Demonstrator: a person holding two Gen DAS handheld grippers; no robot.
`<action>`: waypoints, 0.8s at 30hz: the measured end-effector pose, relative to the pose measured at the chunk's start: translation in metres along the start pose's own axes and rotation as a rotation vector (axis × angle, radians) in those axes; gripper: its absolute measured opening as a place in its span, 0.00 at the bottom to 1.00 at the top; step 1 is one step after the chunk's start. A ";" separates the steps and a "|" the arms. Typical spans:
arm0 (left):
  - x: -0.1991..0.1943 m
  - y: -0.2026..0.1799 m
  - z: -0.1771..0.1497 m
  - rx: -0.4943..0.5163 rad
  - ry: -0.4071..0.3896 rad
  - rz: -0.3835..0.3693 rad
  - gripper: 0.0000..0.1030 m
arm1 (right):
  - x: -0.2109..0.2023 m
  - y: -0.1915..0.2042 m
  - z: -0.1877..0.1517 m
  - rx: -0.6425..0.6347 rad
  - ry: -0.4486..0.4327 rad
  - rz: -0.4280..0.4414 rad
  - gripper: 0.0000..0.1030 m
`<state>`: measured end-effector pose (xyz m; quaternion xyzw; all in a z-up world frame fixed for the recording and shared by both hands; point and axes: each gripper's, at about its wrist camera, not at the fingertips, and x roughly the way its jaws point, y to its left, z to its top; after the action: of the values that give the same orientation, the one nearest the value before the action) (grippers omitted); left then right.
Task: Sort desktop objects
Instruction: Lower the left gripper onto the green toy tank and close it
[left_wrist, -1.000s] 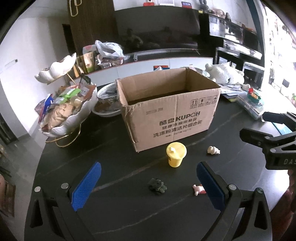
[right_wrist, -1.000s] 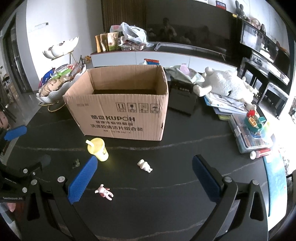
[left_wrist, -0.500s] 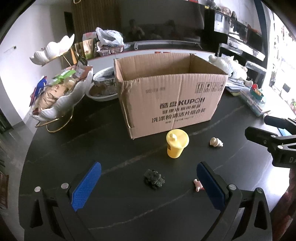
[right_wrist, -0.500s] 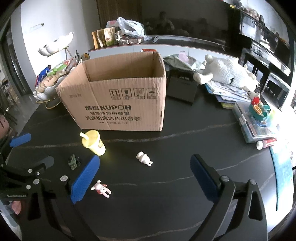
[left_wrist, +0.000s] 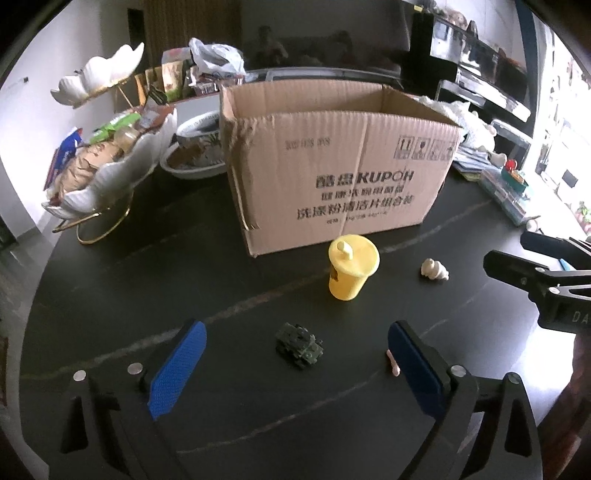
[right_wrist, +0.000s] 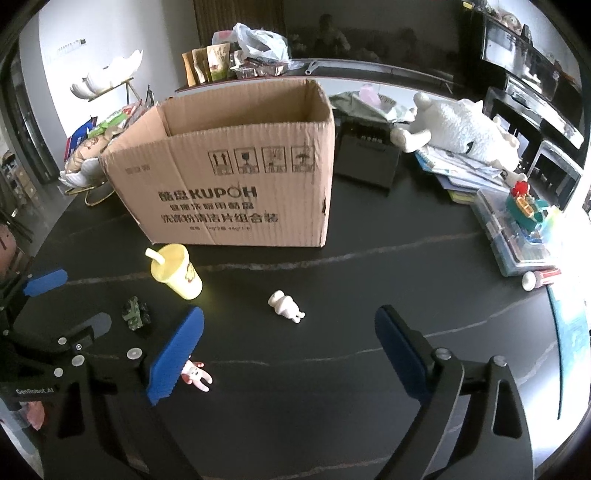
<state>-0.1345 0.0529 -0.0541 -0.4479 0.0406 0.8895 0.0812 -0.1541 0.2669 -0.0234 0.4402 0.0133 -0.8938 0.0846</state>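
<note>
An open cardboard box (left_wrist: 340, 166) stands on the black table, also in the right wrist view (right_wrist: 236, 177). In front of it are a yellow cup (left_wrist: 351, 271) (right_wrist: 177, 271), a small green toy vehicle (left_wrist: 300, 344) (right_wrist: 136, 314), a white figurine (left_wrist: 434, 271) (right_wrist: 286, 306) and a pink-and-white rabbit toy (left_wrist: 393, 363) (right_wrist: 197, 374). My left gripper (left_wrist: 295, 362) is open and empty, low over the table, with the green vehicle between its fingers' line. My right gripper (right_wrist: 288, 354) is open and empty, just short of the white figurine.
A white shell-shaped snack stand (left_wrist: 107, 173) and a patterned bowl (left_wrist: 195, 147) stand left of the box. A white plush toy (right_wrist: 461, 129), papers, a black case (right_wrist: 369, 158) and a plastic bin with toys (right_wrist: 517, 229) lie at the right.
Both grippers have moved lower and closer to the small toys. The green vehicle now lies nearer the left gripper's fingers; the white figurine nearer the right's.
</note>
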 end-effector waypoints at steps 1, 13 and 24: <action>0.002 -0.001 -0.001 0.002 0.003 0.001 0.94 | 0.002 0.000 -0.001 -0.003 0.004 0.001 0.88; 0.033 -0.008 -0.007 0.003 0.074 -0.026 0.76 | 0.035 -0.004 -0.010 -0.003 0.071 0.017 0.73; 0.053 -0.010 -0.009 0.009 0.110 -0.041 0.64 | 0.052 0.000 -0.014 -0.006 0.109 0.041 0.68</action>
<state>-0.1572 0.0668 -0.1019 -0.4964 0.0398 0.8615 0.0993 -0.1737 0.2607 -0.0730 0.4882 0.0117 -0.8666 0.1032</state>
